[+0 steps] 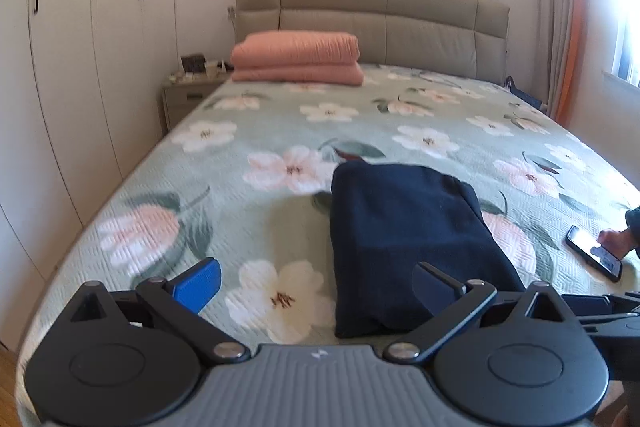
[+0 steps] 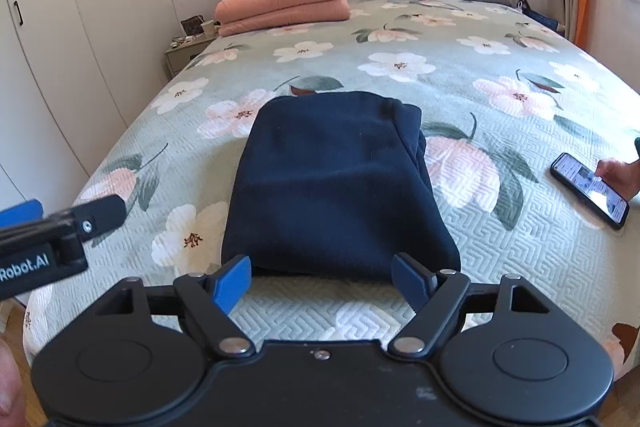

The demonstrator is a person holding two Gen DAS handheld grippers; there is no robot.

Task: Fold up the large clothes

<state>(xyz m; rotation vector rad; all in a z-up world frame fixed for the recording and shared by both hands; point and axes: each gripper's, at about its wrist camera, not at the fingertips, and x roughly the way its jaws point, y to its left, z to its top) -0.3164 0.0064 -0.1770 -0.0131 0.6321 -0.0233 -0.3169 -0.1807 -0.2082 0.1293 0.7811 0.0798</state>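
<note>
A dark navy garment lies folded into a compact rectangle on the floral bedspread, near the foot of the bed. It also shows in the right wrist view. My left gripper is open and empty, just short of the garment's near left corner. My right gripper is open and empty, its blue fingers spread just before the garment's near edge. Part of the left gripper shows at the left of the right wrist view.
A folded pink blanket lies by the grey headboard. A phone lies on the bed at right with a person's hand on it. White wardrobes line the left wall, with a nightstand beside the bed.
</note>
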